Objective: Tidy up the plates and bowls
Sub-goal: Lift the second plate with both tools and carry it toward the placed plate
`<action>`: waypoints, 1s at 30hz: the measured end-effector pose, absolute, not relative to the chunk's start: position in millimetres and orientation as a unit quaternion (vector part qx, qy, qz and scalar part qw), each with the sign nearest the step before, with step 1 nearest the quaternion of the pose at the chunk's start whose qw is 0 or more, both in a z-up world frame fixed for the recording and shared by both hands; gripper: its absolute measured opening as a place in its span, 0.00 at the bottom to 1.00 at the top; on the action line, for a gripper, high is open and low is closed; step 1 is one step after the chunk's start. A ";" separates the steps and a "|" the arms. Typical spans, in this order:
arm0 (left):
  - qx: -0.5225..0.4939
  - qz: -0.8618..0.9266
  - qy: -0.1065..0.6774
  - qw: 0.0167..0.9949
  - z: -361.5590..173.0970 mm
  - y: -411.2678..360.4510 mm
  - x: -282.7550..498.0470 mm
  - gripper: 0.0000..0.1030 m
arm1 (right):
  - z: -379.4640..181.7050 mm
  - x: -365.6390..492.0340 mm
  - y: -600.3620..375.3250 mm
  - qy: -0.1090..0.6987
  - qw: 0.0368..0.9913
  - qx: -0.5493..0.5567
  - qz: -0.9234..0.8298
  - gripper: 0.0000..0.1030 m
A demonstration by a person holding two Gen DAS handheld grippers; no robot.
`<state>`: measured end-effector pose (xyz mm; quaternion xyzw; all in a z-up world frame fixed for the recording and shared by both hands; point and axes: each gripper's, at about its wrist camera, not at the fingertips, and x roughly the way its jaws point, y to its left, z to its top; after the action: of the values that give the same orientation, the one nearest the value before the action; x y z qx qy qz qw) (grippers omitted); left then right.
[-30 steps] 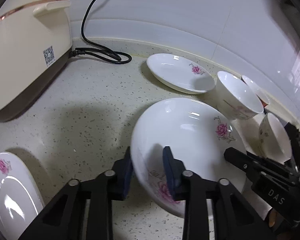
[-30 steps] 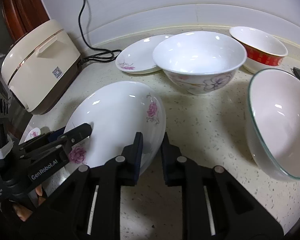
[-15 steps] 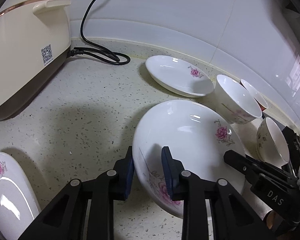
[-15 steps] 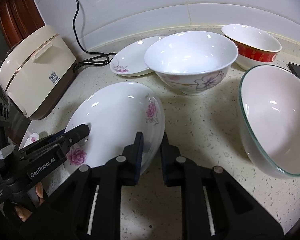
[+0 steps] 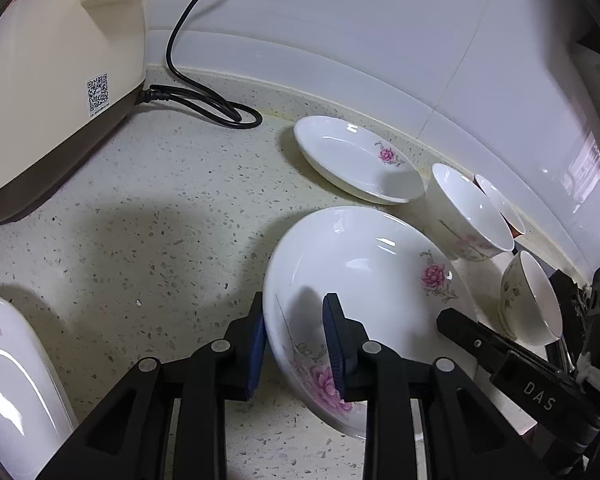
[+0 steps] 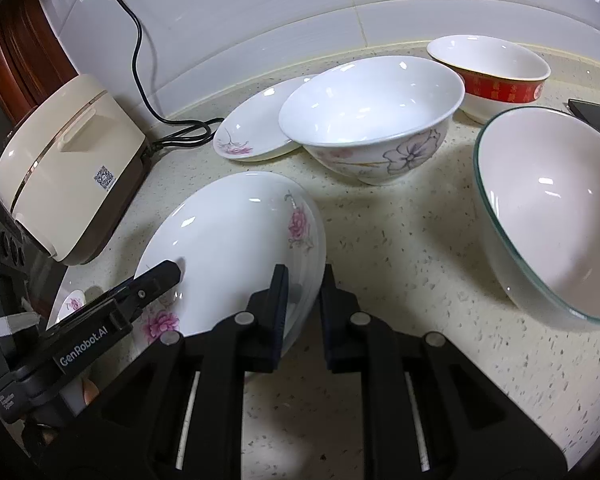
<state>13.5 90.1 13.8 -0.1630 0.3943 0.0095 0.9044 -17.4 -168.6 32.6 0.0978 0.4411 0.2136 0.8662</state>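
While the left tongs [image 5: 296, 320] hold their place, little has changed in the left wrist view over the last second. The plate [image 5: 360, 264] sits between the pads just as it did, and the rest of the scene has only drifted a touch. These tongs are clamped on the plate's near-left rim, one pad outside the wall and one inside. The plate spreads from them toward 1 o'clock over the counter [image 5: 160, 220]. A smaller plate [image 5: 352, 160] lies beyond at 12 o'clock, apart from it. The rice cooker [image 5: 60, 80] stands at 10 o'clock, and another plate [image 5: 4, 360] shows at 8 o'clock.

From the right wrist view, the scene has rolled slightly and the bowls have slid a little leftward. The right tongs [image 6: 304, 292] are nearly together, pinching the plate's thin right rim. The plate reaches from them toward 10 o'clock, where the left tongs bite its far side. It looks tilted, right edge higher. A flowered bowl [image 6: 372, 120] stands at 12 o'clock, a red bowl [image 6: 496, 84] at 1 o'clock and a glass-rimmed bowl [image 6: 548, 216] at 2 o'clock.

Both grips look settled, so the plate seems ready to carry to a stack.
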 end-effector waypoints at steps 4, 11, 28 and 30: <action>-0.178 0.002 0.391 0.903 13.0 94.5 12.2 0.27 | 34.7 -20.6 -171.6 0.434 0.868 0.106 0.214 0.17; -0.198 0.003 0.386 0.901 12.3 101.6 9.4 0.27 | 36.0 -25.1 -171.7 0.431 0.869 0.103 0.220 0.17; -0.163 -0.035 0.349 0.922 33.6 81.8 -8.1 0.26 | 45.7 -50.8 -188.1 0.391 0.894 0.140 0.171 0.17; -0.177 -0.046 0.350 0.919 33.2 87.5 -13.8 0.26 | 46.9 -58.8 -186.6 0.389 0.896 0.136 0.166 0.17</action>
<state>-13.8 87.5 33.2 -0.1768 0.3497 -0.0460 0.9189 -58.8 -186.6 46.9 0.1356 0.3894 0.1663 0.8957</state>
